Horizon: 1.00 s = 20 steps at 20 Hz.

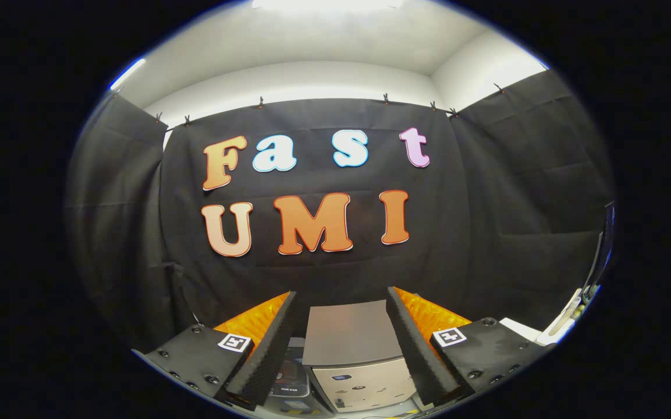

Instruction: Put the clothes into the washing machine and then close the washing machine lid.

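**Open claw above the washing machine**

The gripper (pixel 341 349) has its 2 fingers (pixel 265 355) spread apart, holding nothing. Between them, just ahead and lower, stands the washing machine (pixel 351 334), its flat grey lid (pixel 350 331) down. A dark item lies just beside it, too unclear to name. Beyond hang black cloth walls (pixel 515 203) under a white ceiling (pixel 323 41).

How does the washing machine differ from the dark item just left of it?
The washing machine is pale grey; the dark item is near black. The washing machine stands taller; the dark item sits lower. The washing machine sits between the open claw's fingers; the dark item is partly hidden by the left finger. Both sit side by side.
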Each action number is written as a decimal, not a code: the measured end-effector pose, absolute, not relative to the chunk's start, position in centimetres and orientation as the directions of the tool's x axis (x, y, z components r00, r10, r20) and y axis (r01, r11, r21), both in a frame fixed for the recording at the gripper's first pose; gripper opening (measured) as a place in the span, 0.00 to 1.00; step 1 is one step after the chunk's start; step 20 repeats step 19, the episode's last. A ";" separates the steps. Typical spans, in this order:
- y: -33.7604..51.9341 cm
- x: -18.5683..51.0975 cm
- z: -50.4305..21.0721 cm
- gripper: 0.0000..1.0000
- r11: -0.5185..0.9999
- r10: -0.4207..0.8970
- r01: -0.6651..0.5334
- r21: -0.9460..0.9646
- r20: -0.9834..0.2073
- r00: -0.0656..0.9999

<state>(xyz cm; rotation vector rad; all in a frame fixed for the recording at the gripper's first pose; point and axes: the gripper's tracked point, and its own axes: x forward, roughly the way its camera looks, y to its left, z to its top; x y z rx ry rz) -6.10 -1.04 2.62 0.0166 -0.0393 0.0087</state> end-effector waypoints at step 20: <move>0.4 -2.6 2.9 0.97 0.999 0.008 -0.006 -0.041 0.060 0.998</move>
